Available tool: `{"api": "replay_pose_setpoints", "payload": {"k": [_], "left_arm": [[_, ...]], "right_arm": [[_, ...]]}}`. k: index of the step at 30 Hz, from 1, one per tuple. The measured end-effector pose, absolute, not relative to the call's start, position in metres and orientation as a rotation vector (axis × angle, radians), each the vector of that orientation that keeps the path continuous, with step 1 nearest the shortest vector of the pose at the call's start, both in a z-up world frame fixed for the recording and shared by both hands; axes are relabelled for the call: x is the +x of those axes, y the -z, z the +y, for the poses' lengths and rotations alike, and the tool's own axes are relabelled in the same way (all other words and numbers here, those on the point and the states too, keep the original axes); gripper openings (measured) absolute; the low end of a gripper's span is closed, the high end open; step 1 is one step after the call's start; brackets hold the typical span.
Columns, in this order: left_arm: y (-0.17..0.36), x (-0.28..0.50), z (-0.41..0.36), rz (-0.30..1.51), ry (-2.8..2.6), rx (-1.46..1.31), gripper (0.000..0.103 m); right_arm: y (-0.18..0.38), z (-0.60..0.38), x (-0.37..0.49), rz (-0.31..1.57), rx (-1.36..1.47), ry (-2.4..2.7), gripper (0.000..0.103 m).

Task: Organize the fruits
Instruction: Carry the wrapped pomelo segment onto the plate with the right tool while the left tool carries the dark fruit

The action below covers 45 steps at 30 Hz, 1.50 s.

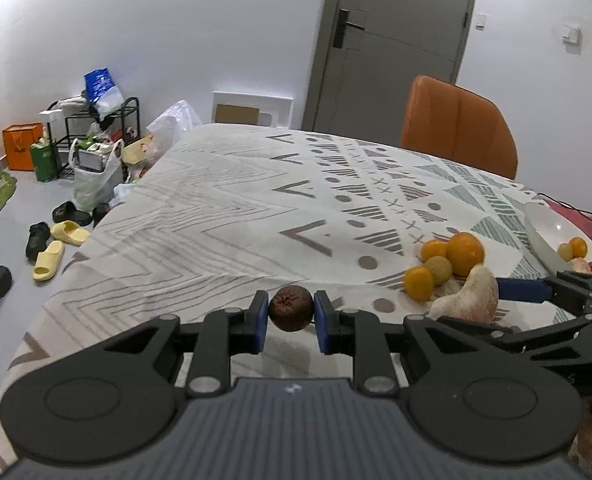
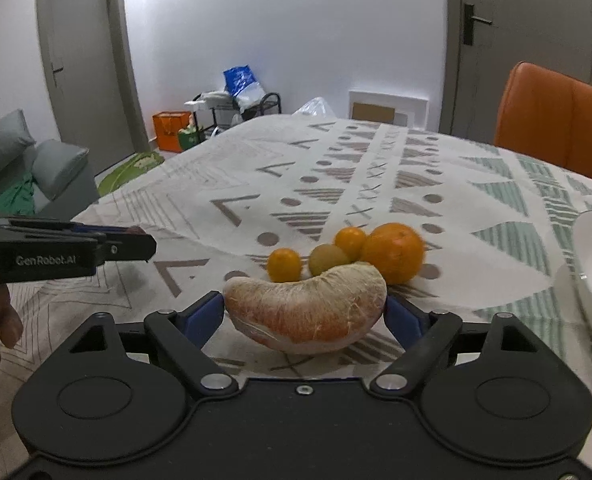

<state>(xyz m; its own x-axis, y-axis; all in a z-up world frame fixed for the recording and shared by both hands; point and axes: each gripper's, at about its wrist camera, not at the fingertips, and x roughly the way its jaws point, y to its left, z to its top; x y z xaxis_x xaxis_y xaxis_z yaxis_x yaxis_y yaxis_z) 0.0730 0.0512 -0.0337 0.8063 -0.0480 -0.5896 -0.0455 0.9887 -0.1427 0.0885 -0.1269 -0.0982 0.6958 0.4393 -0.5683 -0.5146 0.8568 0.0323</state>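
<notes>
Both wrist cameras look low and forward along their fingers across the patterned-cloth tabletop (image 1: 224,208) toward the grey door (image 2: 524,40), the left view from further left, sharing the close cluster of small orange fruits (image 1: 444,264).

A dark brown wrinkled fruit (image 1: 290,308) and a peeled pomelo wedge (image 2: 306,309) are held above the table; oranges (image 2: 393,252) cluster near its right edge.

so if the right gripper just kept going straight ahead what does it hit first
Most likely the cluster of citrus fruits on the tablecloth just beyond the pomelo segment that the right gripper holds, probably the greenish-yellow fruit, though depth is hard to judge.
</notes>
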Motion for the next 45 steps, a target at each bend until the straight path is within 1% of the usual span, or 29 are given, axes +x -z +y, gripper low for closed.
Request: {"api": "replay_pose_setpoints", "payload": {"k": [21,45], "left_arm": [[0.022,0.096,-0.009,0.617,0.114,-0.091,0.023],[0.013,0.119,-0.071,0.603,0.202,-0.013,0.023]], "right_arm": [[0.077,-0.205,0.081,0.514,-0.051,-0.395,0.083],[0.075,-0.285,0.095,0.472,0.017,-0.235,0.084]]}}
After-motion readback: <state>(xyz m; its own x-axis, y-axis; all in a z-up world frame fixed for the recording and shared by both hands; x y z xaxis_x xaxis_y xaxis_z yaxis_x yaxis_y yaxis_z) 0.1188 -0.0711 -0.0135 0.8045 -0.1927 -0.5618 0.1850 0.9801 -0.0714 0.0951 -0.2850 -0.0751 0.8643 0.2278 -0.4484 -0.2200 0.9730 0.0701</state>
